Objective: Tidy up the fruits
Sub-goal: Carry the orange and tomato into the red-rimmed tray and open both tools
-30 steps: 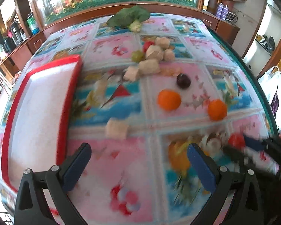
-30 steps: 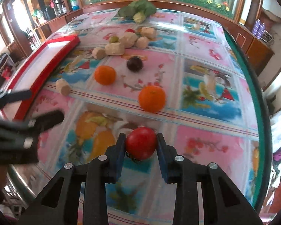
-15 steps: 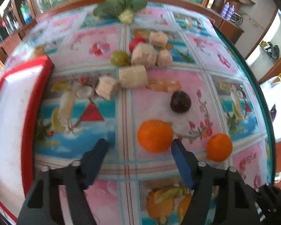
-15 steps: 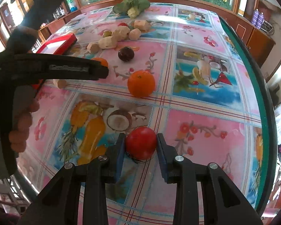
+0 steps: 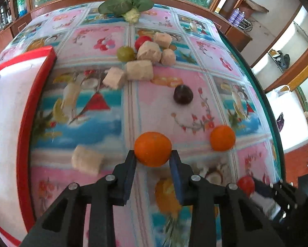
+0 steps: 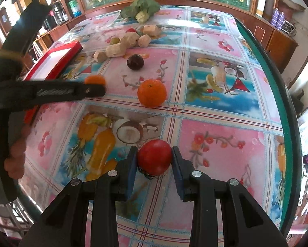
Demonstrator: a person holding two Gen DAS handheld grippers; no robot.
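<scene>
Fruit-printed glossy oilcloth covers the worktop (image 5: 104, 123). At its left edge lies a red-rimmed white tray (image 5: 7, 107). Next, the left hand-held gripper (image 5: 153, 157) pinches a round orange tangerine (image 5: 153, 148) between both pads. Further right, the right hand-held gripper (image 6: 154, 160) is clamped on a shiny red tomato (image 6: 154, 156) (a second tangerine (image 6: 152, 92) sits loose beyond it).

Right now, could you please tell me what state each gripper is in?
Left gripper: closed on the nearer orange.
Right gripper: closed on the red tomato.
</scene>
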